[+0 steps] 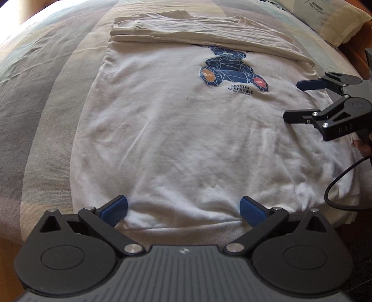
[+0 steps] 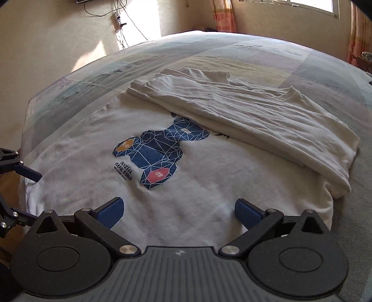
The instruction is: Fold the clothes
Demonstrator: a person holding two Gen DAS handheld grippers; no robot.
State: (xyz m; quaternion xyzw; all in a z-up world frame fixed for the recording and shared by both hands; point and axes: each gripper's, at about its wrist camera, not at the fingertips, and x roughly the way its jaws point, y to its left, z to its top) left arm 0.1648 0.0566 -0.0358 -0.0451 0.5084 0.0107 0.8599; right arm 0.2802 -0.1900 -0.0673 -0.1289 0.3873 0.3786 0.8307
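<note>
Shirt: a white T-shirt (image 1: 176,139) lies spread face up on the bed (image 1: 46,97); its far side is folded over onto itself as a long cream-looking band (image 2: 267,120); the ribbed collar (image 2: 290,94) shows at the band's far edge in the right wrist view
Print: a blue faceted bear (image 2: 160,153) with an orange patch and a red patch; dark lettering beside it; the folded band covers the top of the print
Left gripper (image 1: 183,206): jaws spread wide, holding nothing; blue pads (image 1: 115,210) stand over the shirt's near edge; whether they touch the cloth I cannot tell
Right gripper (image 2: 179,210): jaws spread wide, empty; low over the shirt's side edge, near the red patch
Cable: a black cable (image 1: 337,185) hangs below the right gripper
Surroundings: striped bedcover under the shirt; a pillow (image 1: 334,21) at the bed's far corner; a window with curtains (image 2: 223,16) beyond the bed
</note>
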